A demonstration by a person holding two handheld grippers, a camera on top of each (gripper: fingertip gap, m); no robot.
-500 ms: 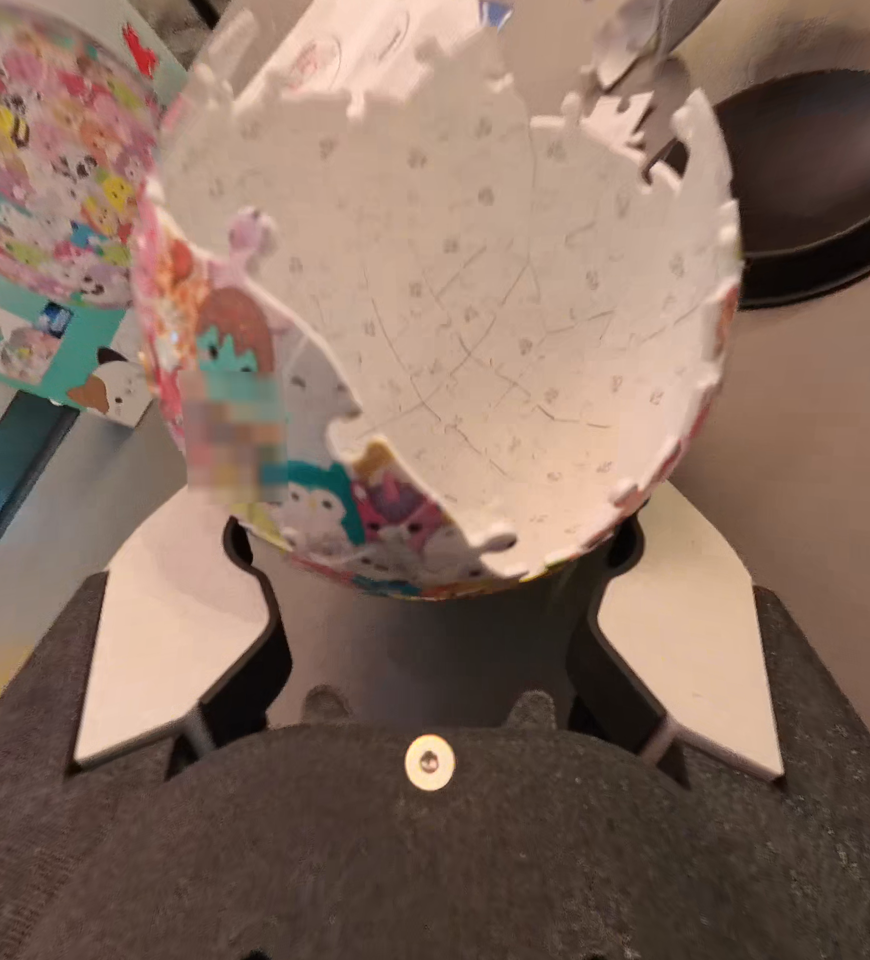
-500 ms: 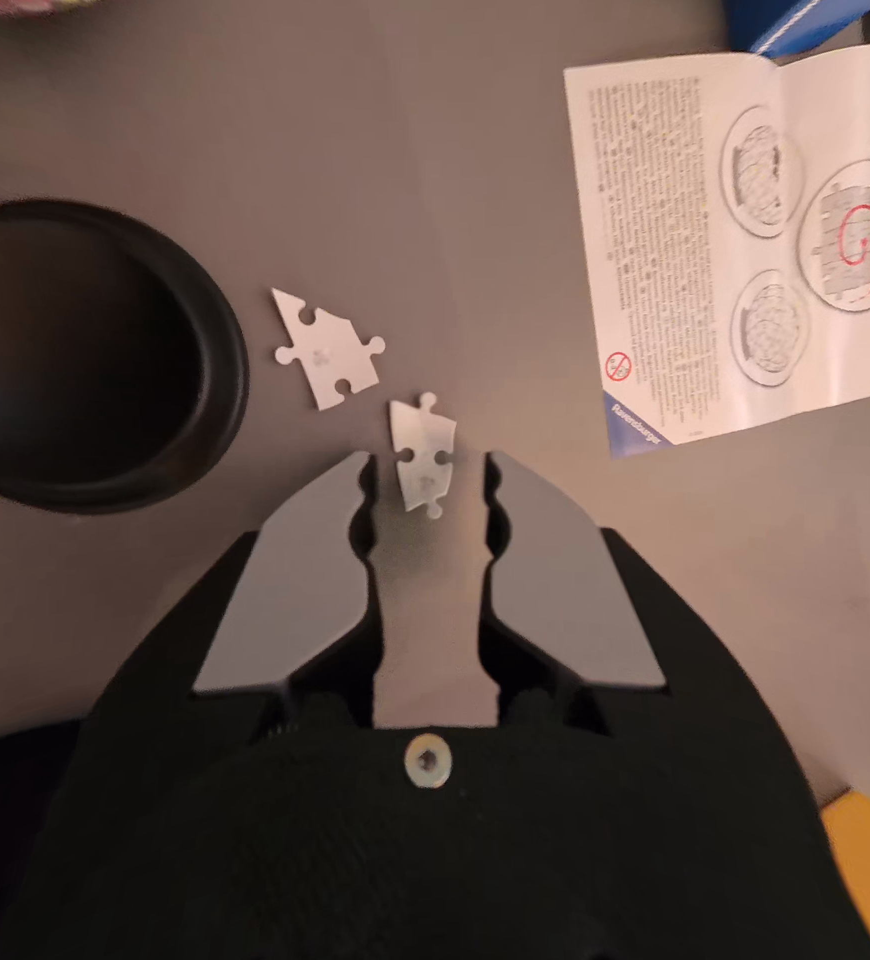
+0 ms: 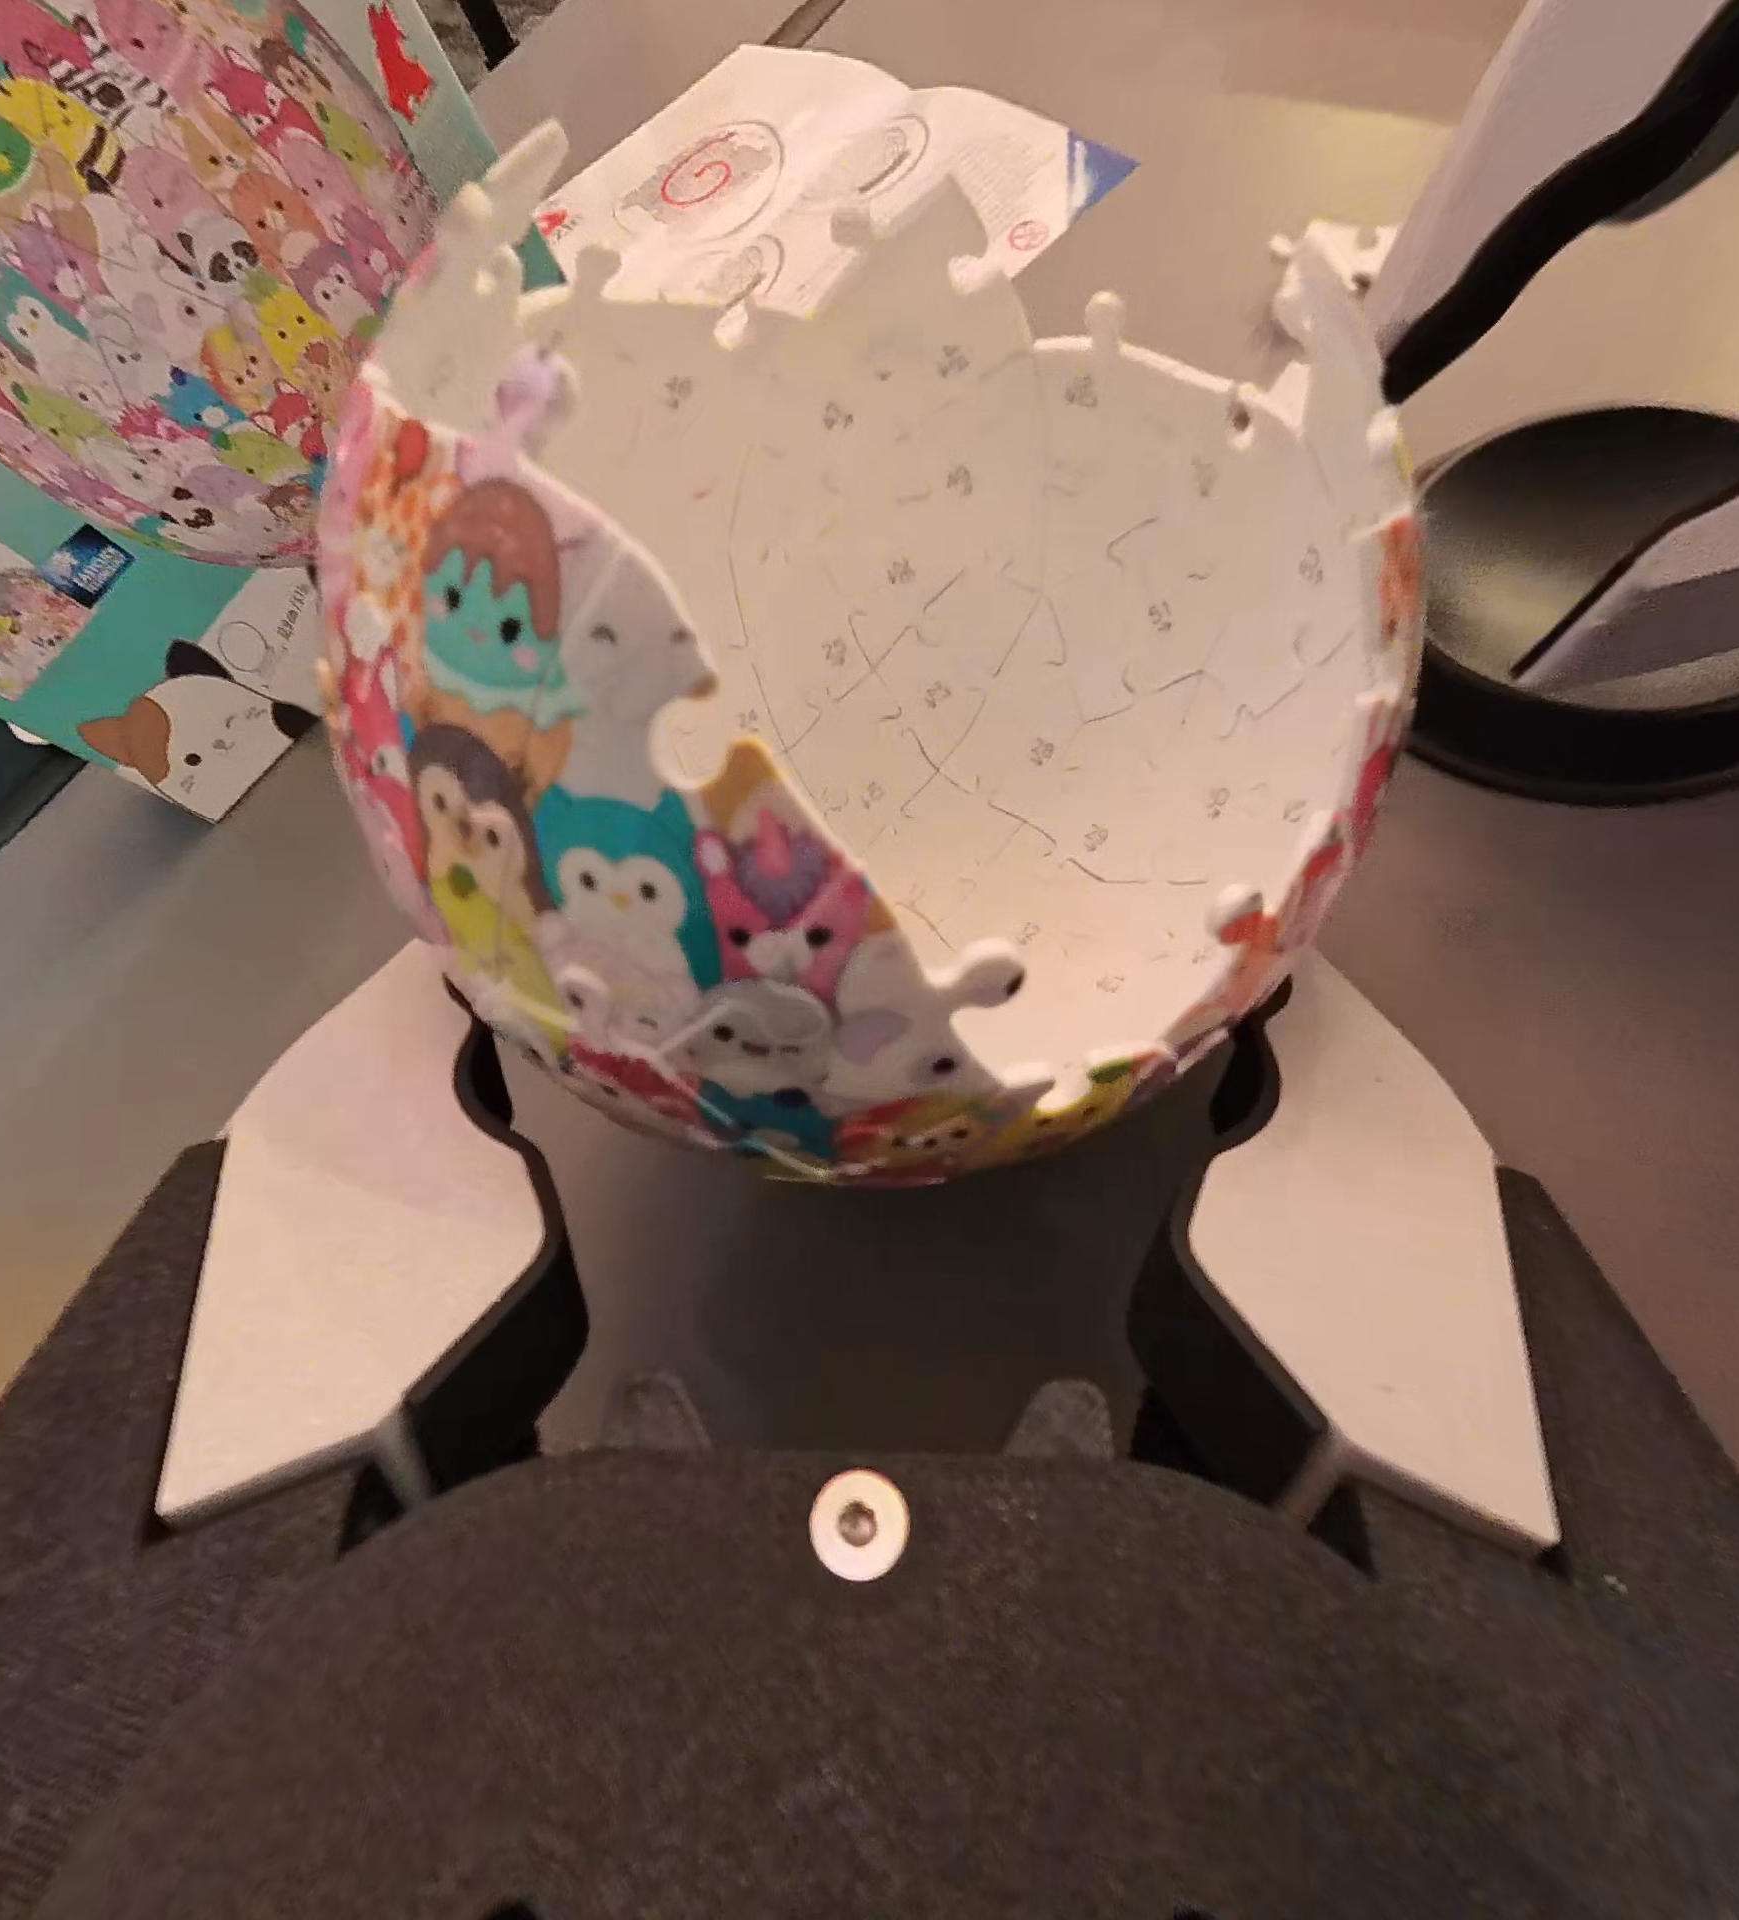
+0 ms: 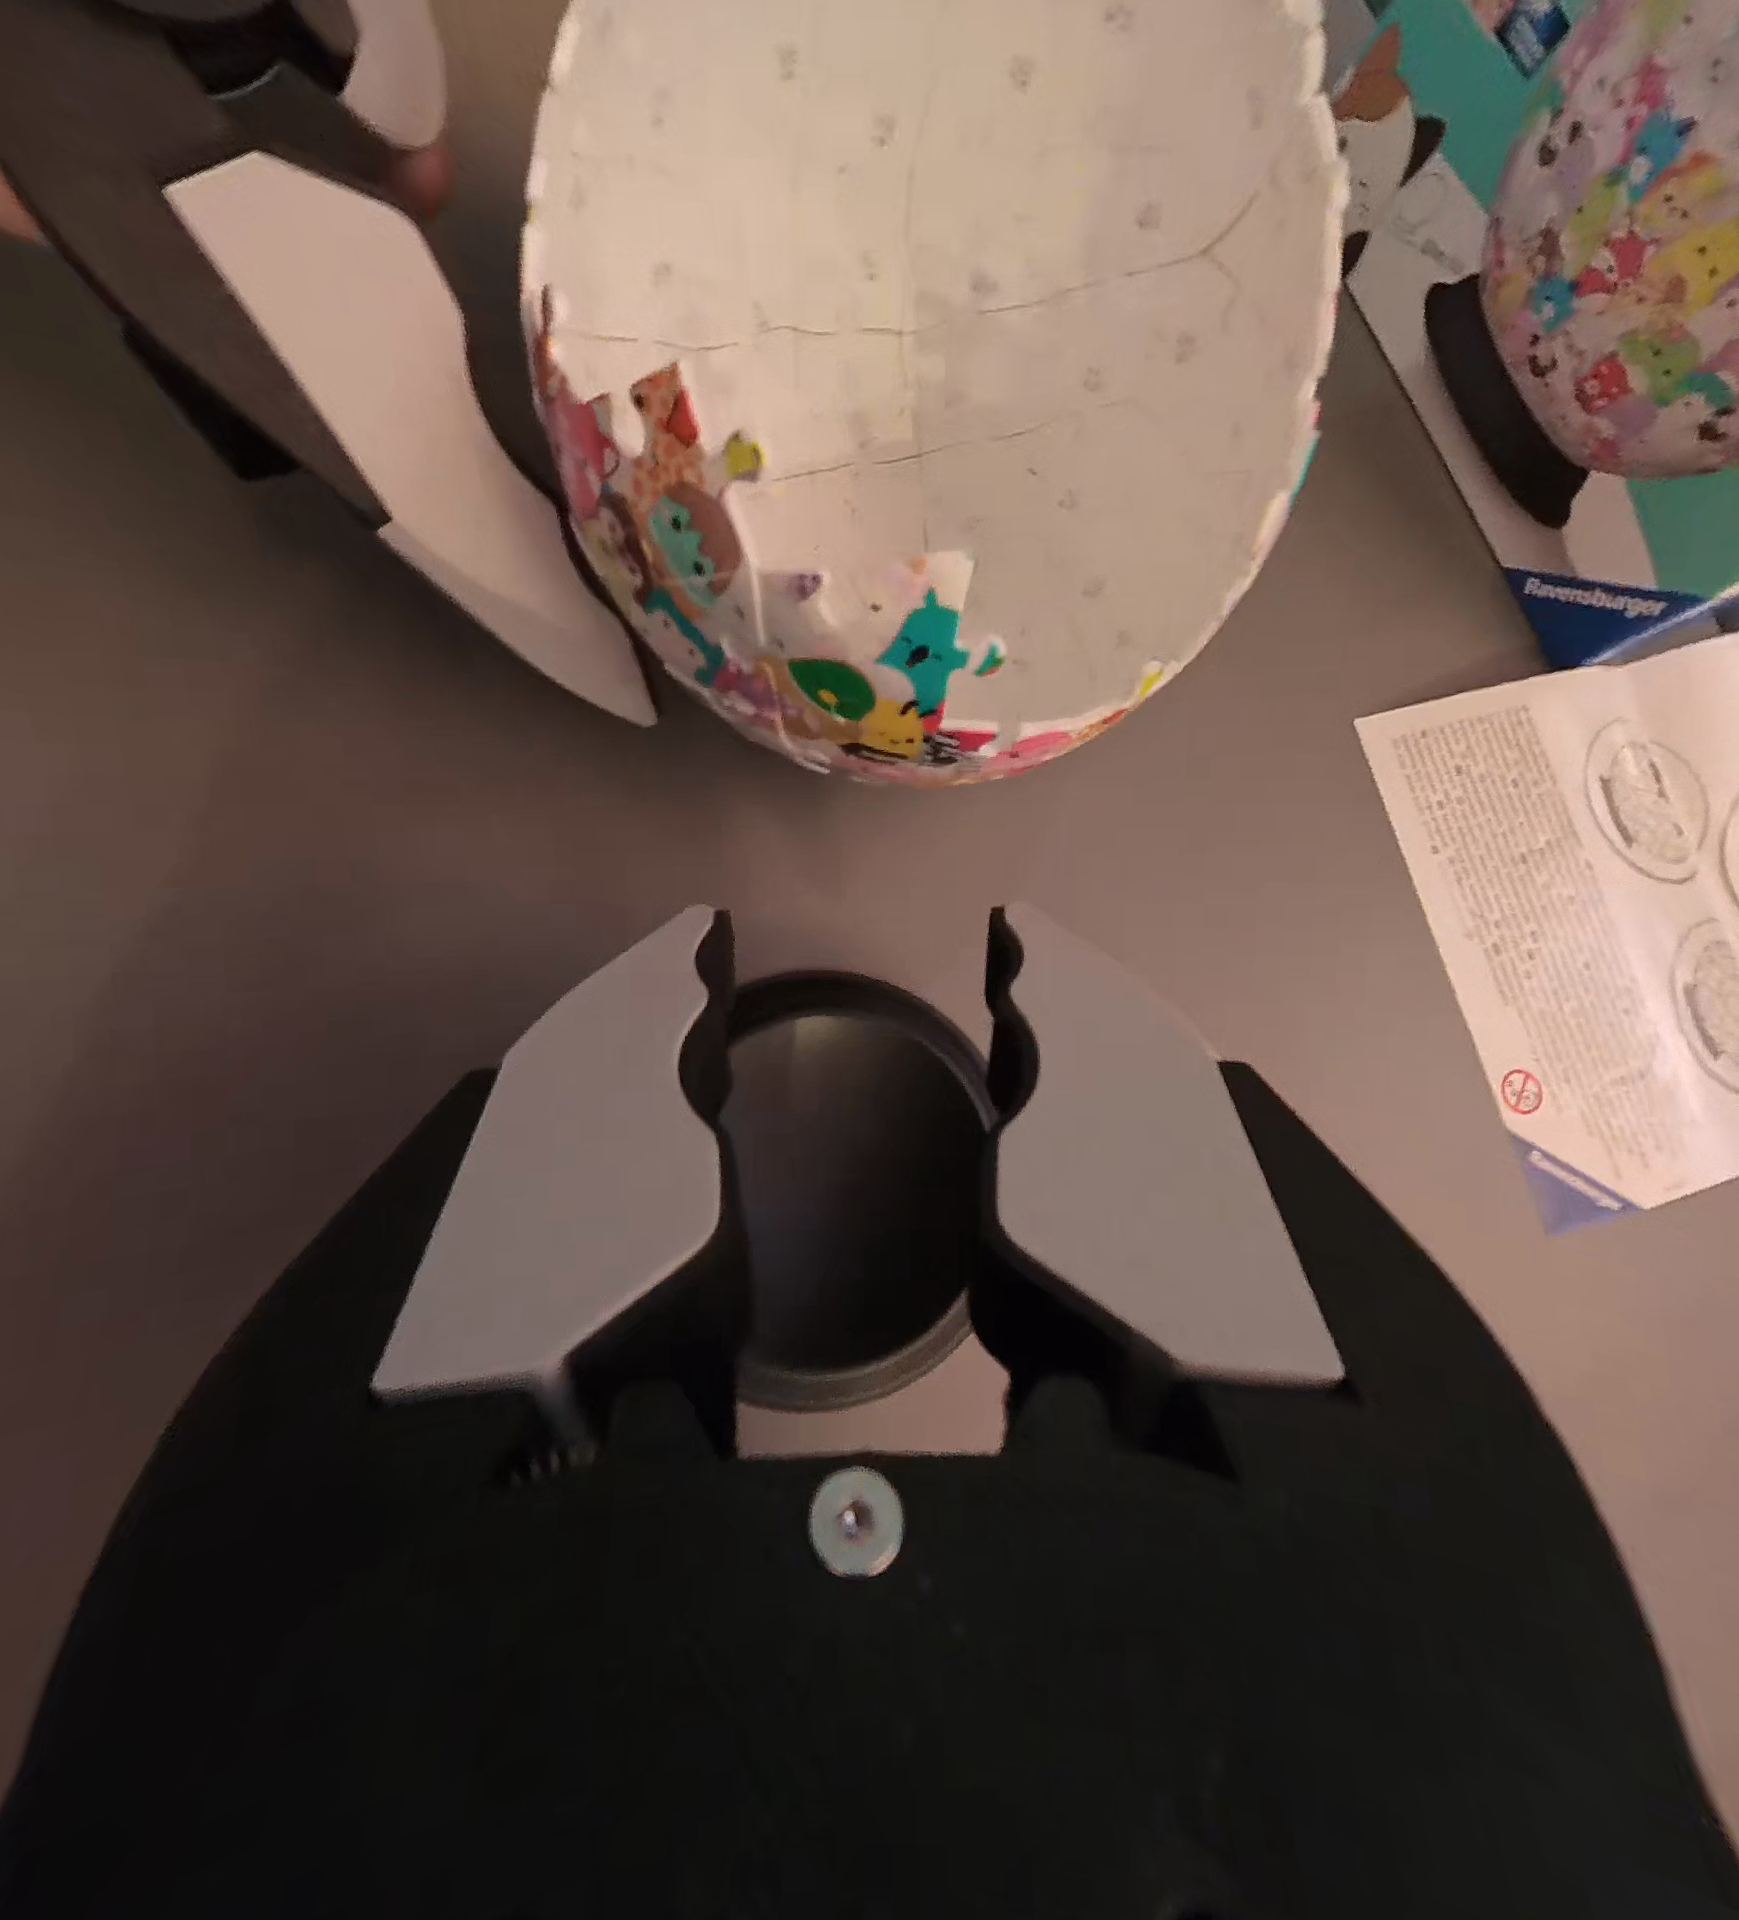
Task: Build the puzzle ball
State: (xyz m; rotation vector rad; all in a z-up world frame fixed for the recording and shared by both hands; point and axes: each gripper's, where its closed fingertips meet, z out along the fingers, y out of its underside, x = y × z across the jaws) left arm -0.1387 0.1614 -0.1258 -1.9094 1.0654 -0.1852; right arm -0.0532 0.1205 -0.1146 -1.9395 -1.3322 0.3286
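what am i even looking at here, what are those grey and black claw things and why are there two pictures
Each picture comes from a camera mounted on a hand-held two-finger gripper, looking forward along its grey fingers. There is no robot arm; a person holds one gripper in each hand.

The left wrist view shows the left gripper clamped around a half-built puzzle ball, a colourful cartoon shell with a white inside, open at the top. The same ball appears in the right wrist view, with the left gripper beside it.

The right gripper is open and holds nothing. It hangs over a round black stand on the grey table.

Also on the table: a white folded instruction leaflet and the turquoise puzzle box picturing the finished ball.
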